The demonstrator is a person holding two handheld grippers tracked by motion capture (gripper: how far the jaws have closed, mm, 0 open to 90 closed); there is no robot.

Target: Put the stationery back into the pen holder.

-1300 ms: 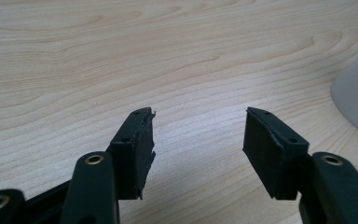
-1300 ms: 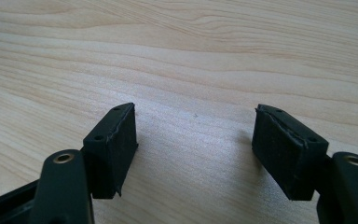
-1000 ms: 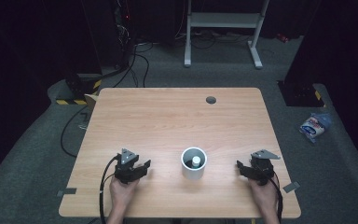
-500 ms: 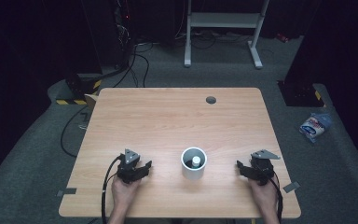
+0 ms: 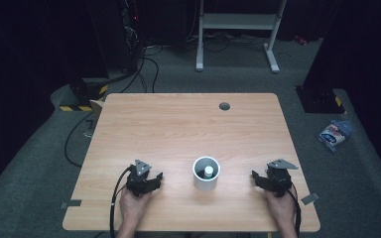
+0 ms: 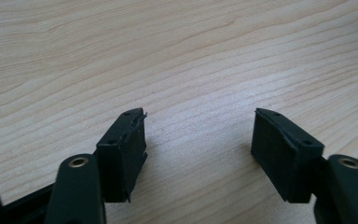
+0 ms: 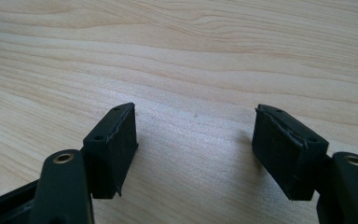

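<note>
Plainly, the small white thing (image 5: 208, 172) inside the white cup (image 5: 206, 173) is hard to make out from the high view: it is sitting down in the cup's dark interior, and only its pale top is showing, so what it is I cannot tell. The cup is standing upright on the wooden table (image 5: 188, 124), near the table's near edge and between the two grippers, well apart from each.

The person's forearms are being cut off by the bottom of the high view. The left hand (image 5: 131, 207) is resting near the near edge with the left gripper (image 5: 155, 179) pointing toward the cup; the right hand (image 5: 280, 204) is doing the same on the other side, the right gripper (image 5: 254, 177) facing inward. A black cable (image 5: 113, 208) is trailing from the left gripper over the table's near edge.

In the left gripper view the left gripper's jaws are standing wide apart with bare wood between them — they have just been opening, and nothing is lying in the gap. In the right gripper view the right gripper's jaws are likewise spread and released, with bare wood grain between the pads.

The far half of the table is lying open, with a dark round grommet (image 5: 224, 105) near the far edge. Beyond the right edge, a blue-and-white packet (image 5: 334, 135) is lying on the grey floor.
</note>
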